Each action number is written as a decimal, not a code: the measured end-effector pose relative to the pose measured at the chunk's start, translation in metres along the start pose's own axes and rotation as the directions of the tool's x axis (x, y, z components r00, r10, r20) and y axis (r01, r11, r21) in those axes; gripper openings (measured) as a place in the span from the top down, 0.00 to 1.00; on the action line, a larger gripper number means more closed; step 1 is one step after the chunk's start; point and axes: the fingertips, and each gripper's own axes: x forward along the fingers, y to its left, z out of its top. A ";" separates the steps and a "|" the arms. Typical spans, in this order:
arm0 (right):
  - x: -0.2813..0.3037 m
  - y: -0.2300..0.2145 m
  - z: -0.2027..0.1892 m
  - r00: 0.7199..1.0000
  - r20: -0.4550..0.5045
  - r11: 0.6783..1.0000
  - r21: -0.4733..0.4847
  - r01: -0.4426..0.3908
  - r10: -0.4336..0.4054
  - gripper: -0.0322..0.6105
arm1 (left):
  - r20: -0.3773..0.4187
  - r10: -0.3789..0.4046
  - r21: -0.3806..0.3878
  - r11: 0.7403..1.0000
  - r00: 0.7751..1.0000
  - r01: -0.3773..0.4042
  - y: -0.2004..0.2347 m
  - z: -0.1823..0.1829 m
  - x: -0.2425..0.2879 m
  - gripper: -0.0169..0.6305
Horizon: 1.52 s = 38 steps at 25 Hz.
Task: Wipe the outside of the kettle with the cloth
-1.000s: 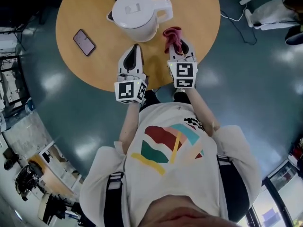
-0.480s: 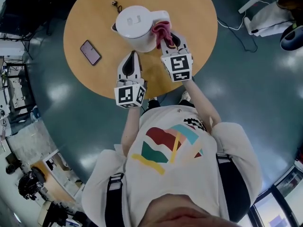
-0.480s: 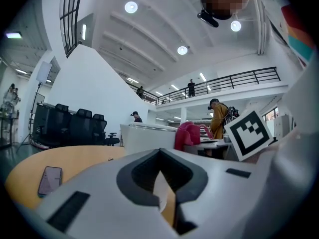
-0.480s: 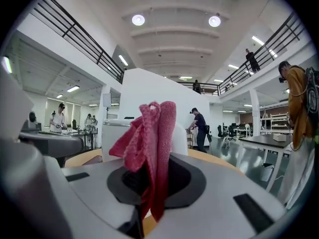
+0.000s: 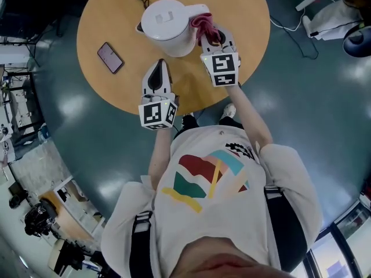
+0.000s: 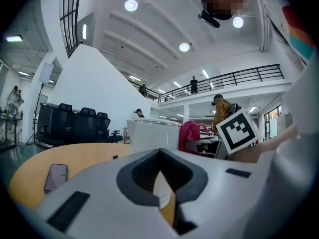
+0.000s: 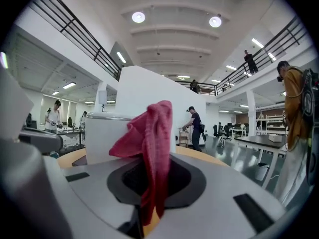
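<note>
Barely begun, I judge: my right gripper [image 5: 211, 36] clamps the cloth [image 5: 202, 22] at the kettle's [image 5: 165, 17] side; left gripper [image 5: 160, 66] closed, empty.

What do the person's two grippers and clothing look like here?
The left gripper and right gripper are alike: white moulded shells with a dark grey inset, tapering toward the tip. Each carries a marker cube at its rear, printed with black-and-white squares. The person wears a white short-sleeved T-shirt with a red, teal and yellow print, and black straps.
</note>
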 end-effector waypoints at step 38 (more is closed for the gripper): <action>-0.040 0.005 -0.048 0.990 -0.130 0.997 0.069 -0.044 0.052 0.89 | 0.025 0.027 0.004 1.000 0.999 -0.027 0.009 0.010 -0.012 0.91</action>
